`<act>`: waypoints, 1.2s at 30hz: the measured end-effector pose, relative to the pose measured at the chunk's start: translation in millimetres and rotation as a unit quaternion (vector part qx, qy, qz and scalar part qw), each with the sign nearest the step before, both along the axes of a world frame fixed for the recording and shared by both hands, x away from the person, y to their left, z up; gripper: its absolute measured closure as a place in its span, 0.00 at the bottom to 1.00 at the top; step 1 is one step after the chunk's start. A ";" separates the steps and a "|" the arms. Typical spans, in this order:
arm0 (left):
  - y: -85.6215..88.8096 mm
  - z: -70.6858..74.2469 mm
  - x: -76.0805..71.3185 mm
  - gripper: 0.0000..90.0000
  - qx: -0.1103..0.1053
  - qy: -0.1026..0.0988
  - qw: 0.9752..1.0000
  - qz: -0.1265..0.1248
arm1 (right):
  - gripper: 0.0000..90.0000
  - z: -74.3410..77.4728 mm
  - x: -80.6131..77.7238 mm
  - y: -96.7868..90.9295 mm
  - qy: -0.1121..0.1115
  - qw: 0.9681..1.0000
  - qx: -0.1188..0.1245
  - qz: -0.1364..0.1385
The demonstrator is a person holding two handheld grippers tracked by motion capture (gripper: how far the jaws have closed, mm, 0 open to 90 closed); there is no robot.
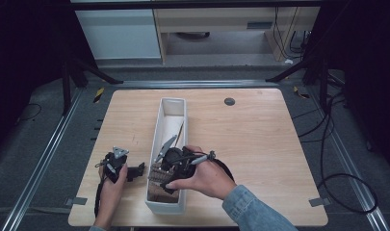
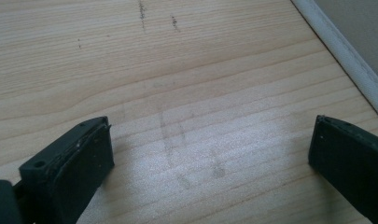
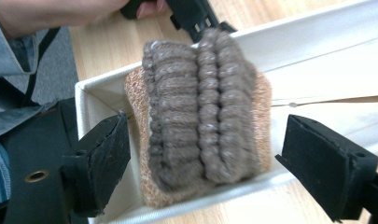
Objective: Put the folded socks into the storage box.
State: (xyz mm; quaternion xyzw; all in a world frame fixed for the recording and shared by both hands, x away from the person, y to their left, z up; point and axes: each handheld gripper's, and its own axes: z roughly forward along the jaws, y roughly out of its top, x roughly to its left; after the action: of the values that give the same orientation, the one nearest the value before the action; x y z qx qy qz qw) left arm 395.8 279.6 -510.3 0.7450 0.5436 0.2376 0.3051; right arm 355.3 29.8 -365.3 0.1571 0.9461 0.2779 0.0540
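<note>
High view: wooden desk (image 1: 260, 144) with a long white bin (image 1: 156, 139) running front to back at its middle. The right hand (image 1: 204, 178) comes in from the bottom right, denim sleeve (image 1: 255, 211) on the forearm, wrist bent left over the bin's near end, holding the right gripper (image 1: 169, 166) above a brown knitted roll (image 1: 156, 175) that lies inside the bin near its front wall. The left hand (image 1: 113, 185) rests on the desk just left of the bin, palm wrapped round the left gripper (image 1: 137, 169), which points right toward the bin's outer wall.

Left gripper view: left gripper (image 2: 210, 154) jaws spread wide, nothing between them, bare desk (image 2: 177, 70) wood below. The bin's white edge (image 2: 350, 60) crosses the upper right corner.

Right gripper view: right gripper (image 3: 205, 158) jaws stand wide, one on each side of the knitted roll (image 3: 200, 126), pads clear of it, no grip. The roll, grey-brown ribbed over an orange-tan layer, sits in the bin (image 3: 317, 60) corner against the near wall. The other hand (image 3: 51, 14) and its gripper show beyond the bin at top.
</note>
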 end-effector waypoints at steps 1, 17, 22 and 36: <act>0.0 0.0 0.0 0.00 0.000 0.000 1.000 0.000 | 0.17 2.9 0.2 -2.0 0.000 1.000 0.001 -0.001; 0.0 0.0 0.0 0.00 0.000 0.000 1.000 0.000 | 0.54 46.4 25.1 -25.7 -0.051 0.998 0.029 -0.025; 0.0 0.0 0.0 0.00 0.000 0.000 1.000 0.000 | 0.73 48.2 31.6 -22.9 -0.052 0.998 0.031 -0.022; 0.0 -0.1 0.0 0.00 0.000 0.000 1.000 0.000 | 0.97 23.9 37.4 -11.7 -0.014 1.000 0.026 -0.009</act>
State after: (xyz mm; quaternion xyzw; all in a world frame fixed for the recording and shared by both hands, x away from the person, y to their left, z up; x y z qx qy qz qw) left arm 395.9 279.5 -510.4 0.7448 0.5435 0.2378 0.3054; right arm 392.7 18.1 -341.4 0.1628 0.9363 0.3044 0.0651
